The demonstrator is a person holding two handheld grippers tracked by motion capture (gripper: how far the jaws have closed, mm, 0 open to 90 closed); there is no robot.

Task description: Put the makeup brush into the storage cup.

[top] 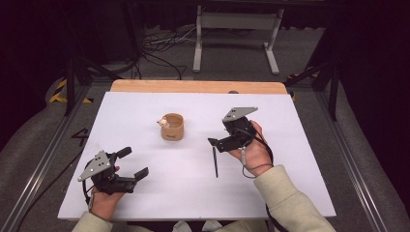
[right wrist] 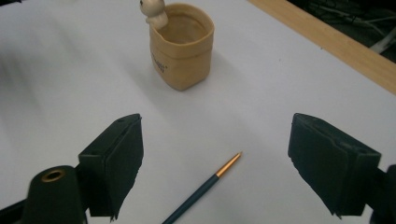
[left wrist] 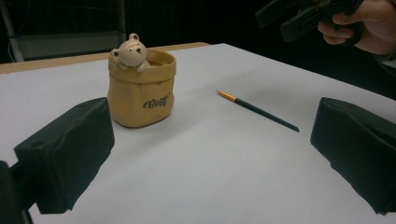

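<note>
The bear-decorated pen pot [top: 172, 127] is standing alone near the middle of the white table [top: 145, 198], and it is the only tall obstacle. On all sides of the pot the white surface is lying bare, so a gripper is finding free passage around it. The paintbrush [top: 215, 162] is lying flat, well apart from the pot on its right and nearer to the person, and it is blocking almost nothing. The right gripper [top: 231, 137] is hanging right of the pot with jaws apart above the brush. The left gripper [top: 134, 164] is waiting left of the pot, nearer the person, also open.
</note>
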